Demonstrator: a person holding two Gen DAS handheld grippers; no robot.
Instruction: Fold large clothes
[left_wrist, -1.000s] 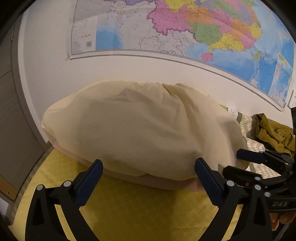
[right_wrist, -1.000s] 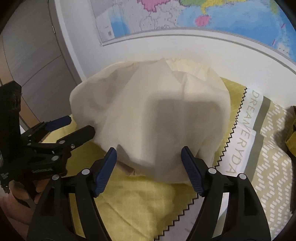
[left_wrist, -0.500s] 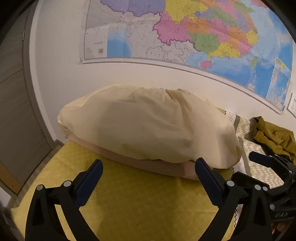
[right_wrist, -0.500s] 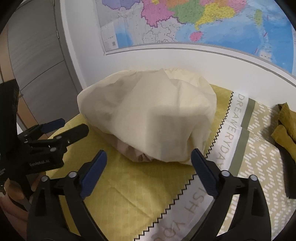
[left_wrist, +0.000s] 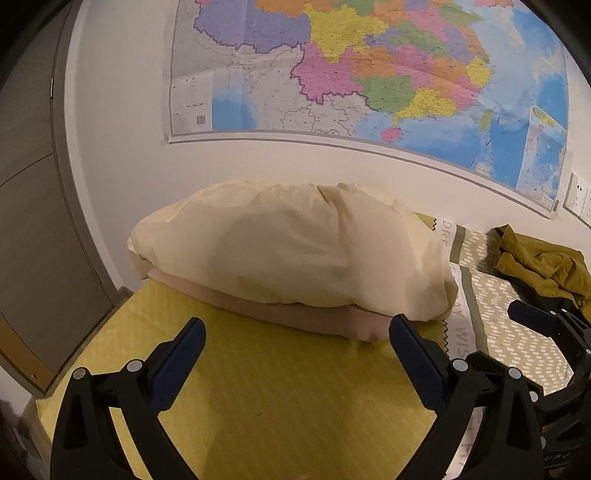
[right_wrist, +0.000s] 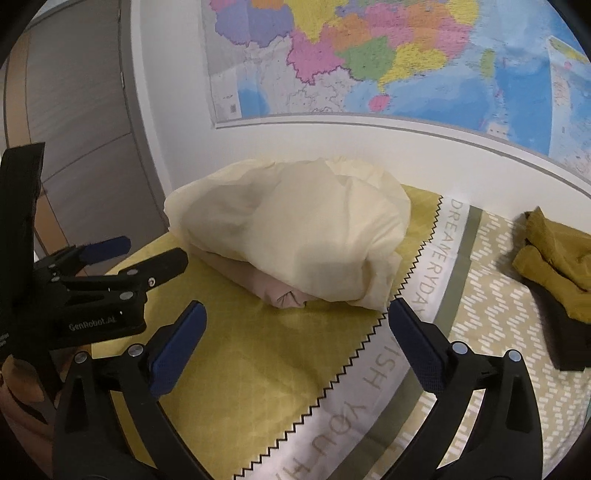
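A: The cream garment (left_wrist: 295, 254) lies bundled mid-frame on the yellow mat (left_wrist: 277, 391) — smaller in view than a second ago, so both tools have drawn back from it.

B: And the jaws?

A: The right gripper (right_wrist: 295, 343) is opening, nothing between its pads; the left gripper (left_wrist: 295, 358) stands spread and empty.

B: So that fold looks finished — the olive garment (right_wrist: 554, 251) at the right edge probably comes next.

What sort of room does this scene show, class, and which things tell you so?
Probably a bedroom at home: a printed yellow bedspread bearing a folded cream garment, a crumpled mustard garment beside it, and a large wall map above.
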